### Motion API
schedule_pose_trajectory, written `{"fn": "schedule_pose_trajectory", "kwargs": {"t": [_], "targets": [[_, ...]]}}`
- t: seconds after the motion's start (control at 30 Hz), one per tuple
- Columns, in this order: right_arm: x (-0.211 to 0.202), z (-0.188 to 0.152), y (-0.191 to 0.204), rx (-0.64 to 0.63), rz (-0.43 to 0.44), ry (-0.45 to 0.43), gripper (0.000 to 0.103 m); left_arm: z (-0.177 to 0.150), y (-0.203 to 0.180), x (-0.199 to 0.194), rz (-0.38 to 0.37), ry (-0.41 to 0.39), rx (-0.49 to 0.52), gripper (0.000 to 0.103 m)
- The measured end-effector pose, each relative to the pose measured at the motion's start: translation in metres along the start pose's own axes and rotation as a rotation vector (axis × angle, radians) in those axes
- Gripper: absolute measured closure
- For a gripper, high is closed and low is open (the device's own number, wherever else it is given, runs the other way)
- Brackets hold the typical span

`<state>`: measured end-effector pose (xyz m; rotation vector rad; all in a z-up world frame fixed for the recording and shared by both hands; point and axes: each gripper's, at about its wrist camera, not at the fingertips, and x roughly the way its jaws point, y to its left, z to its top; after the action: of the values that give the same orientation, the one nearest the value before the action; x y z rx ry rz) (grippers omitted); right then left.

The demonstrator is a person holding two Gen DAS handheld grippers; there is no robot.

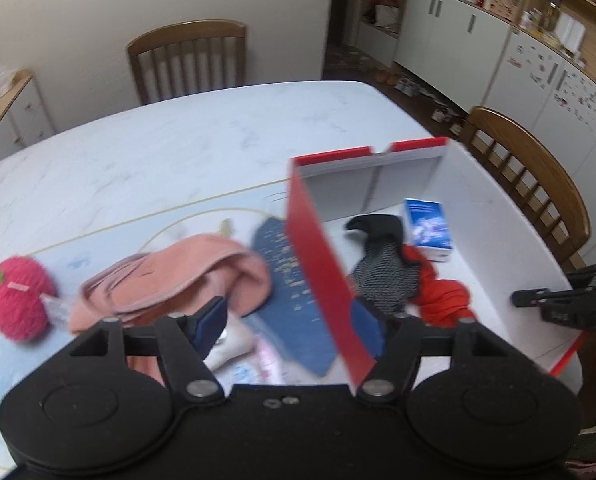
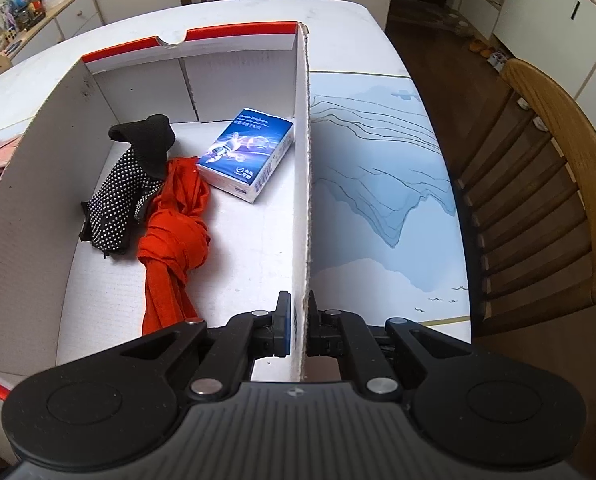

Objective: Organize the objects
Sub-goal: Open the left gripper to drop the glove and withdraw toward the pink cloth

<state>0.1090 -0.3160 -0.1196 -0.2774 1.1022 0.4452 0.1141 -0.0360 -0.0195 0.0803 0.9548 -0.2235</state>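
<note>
Each hand-held gripper, left [image 1: 289, 322] and right [image 2: 296, 330], was matte black, with round discs, silver pivot pins and blue-faced fingers [image 1: 211, 320]; the right's body was ribbed.

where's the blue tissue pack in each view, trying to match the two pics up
Left wrist view: the blue tissue pack lies right of centre, inside the box near its far end, just past the red cloth.
Right wrist view: the blue tissue pack lies at centre, against the box wall on the picture's right, which the right gripper pinches.
Shared landmark: the black dotted glove, beside the red cloth in both.
</note>
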Motion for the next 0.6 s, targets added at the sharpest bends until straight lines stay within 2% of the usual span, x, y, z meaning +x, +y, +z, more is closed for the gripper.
{"fn": "schedule_pose_trajectory", "kwargs": {"t": [0.2, 0.33, 0.4, 0.6], "targets": [[0.001, 0.001, 0.003, 0.022, -0.028, 0.017, 0.098, -0.008, 0.037, -0.001, 0.018, -0.007, -0.054, 0.026], [0.001, 0.002, 0.008, 0.028, -0.039, 0.032, 0.098, -0.018, 0.056, -0.001, 0.043, -0.011, -0.074, 0.018], [0.001, 0.002, 0.01, 0.028, -0.048, 0.036, 0.098, -0.025, 0.062, 0.0, 0.059, -0.008, -0.078, 0.013], [0.001, 0.002, 0.016, 0.025, -0.071, 0.049, 0.098, -0.058, 0.073, 0.003, 0.068, 0.025, -0.058, 0.009]]}}
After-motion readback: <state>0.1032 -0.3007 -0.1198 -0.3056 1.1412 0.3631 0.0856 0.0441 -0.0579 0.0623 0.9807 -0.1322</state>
